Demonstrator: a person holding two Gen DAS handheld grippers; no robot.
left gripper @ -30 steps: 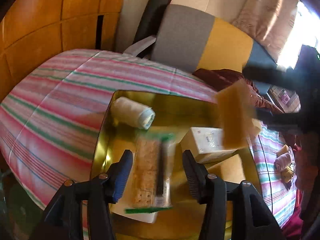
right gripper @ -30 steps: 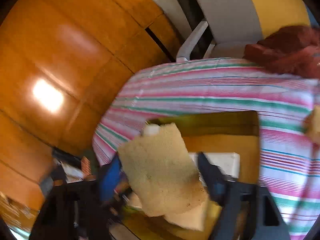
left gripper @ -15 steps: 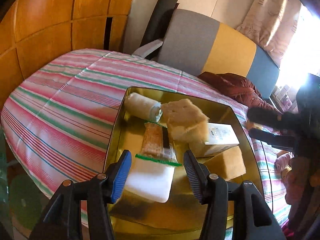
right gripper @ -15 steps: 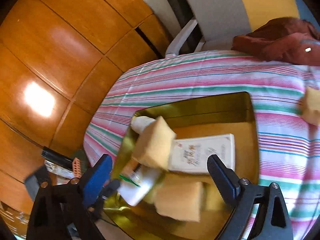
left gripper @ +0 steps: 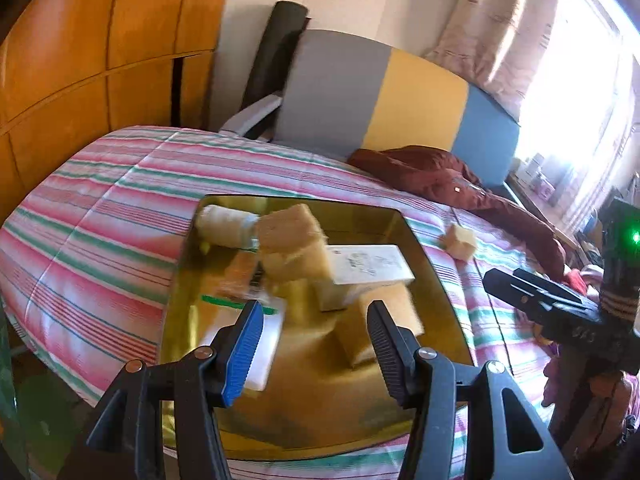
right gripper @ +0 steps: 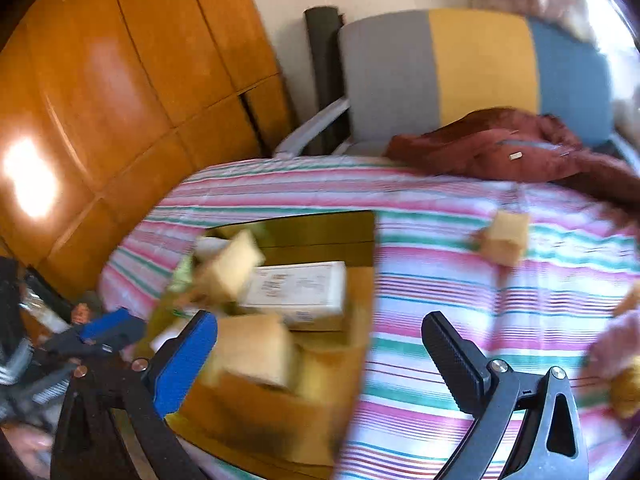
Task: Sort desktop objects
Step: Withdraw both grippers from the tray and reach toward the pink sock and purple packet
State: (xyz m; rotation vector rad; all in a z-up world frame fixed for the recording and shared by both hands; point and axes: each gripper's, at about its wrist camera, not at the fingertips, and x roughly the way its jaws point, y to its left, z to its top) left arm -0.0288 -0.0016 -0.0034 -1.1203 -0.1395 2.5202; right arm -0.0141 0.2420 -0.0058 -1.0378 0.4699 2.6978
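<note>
A gold metal tray [left gripper: 432, 280] [right gripper: 328, 224] lies on the striped tablecloth. In it are a yellow sponge [left gripper: 292, 244] [right gripper: 232, 264] leaning on a white box [left gripper: 370, 264] [right gripper: 300, 288], a second sponge [left gripper: 384, 320] [right gripper: 256, 348], a white roll [left gripper: 224, 222], a cracker packet [left gripper: 240, 280] and a white pad [left gripper: 260, 344]. My left gripper [left gripper: 314, 344] is open and empty above the tray's near part. My right gripper [right gripper: 320, 356] is open and empty over the tray's right edge. Another sponge [left gripper: 461, 242] [right gripper: 505, 238] lies on the cloth.
A grey, yellow and blue chair [left gripper: 380, 100] [right gripper: 440, 72] stands behind the table with a dark red garment [left gripper: 432, 172] [right gripper: 512, 148] on it. A wooden panelled wall [left gripper: 100, 40] is at the left. Small items [right gripper: 624, 368] lie at the table's right edge.
My right gripper let go of the yellow sponge, which now rests in the tray against the white box. The right gripper has drawn back to the right. My left gripper stayed open.
</note>
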